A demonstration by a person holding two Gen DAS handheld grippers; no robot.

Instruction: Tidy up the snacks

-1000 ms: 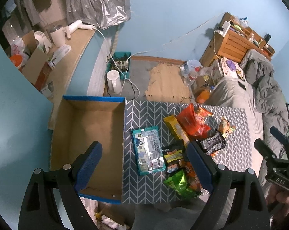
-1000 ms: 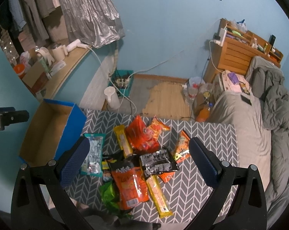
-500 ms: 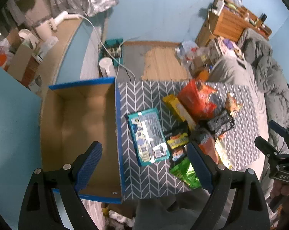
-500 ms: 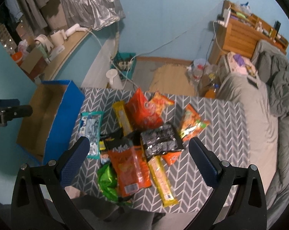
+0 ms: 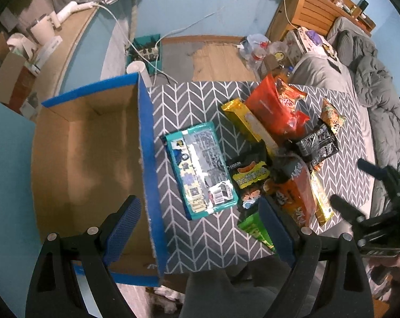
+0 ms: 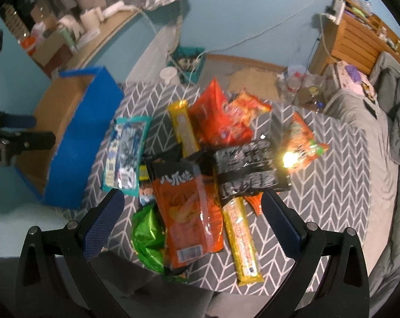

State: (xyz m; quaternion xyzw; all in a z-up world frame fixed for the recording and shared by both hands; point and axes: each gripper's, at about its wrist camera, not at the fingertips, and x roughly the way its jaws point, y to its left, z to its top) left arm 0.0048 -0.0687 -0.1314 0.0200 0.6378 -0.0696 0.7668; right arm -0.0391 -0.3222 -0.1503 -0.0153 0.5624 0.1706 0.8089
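Observation:
A heap of snack packets lies on a grey chevron-patterned table (image 5: 200, 100). A teal packet (image 5: 200, 169) lies nearest an open, empty cardboard box with blue edges (image 5: 88, 153) at the table's left. An orange-and-black packet (image 6: 189, 212), a black packet (image 6: 250, 169), a green packet (image 6: 147, 235) and a yellow stick packet (image 6: 242, 241) lie in the heap. My left gripper (image 5: 200, 228) is open, above the box's right wall and the teal packet. My right gripper (image 6: 192, 217) is open, above the orange-and-black packet. Both are empty.
A bed with grey bedding (image 5: 364, 61) runs along the table's right side. A wooden shelf unit (image 6: 359, 39) stands at the back right. A cluttered counter (image 5: 54, 39) is at the back left. Bottles and bags (image 5: 261, 50) lie on the floor behind the table.
Both grippers have come down closer to the table. The left one has shifted over the box's right wall; the right one now hangs over the snack heap. Nothing was grasped.

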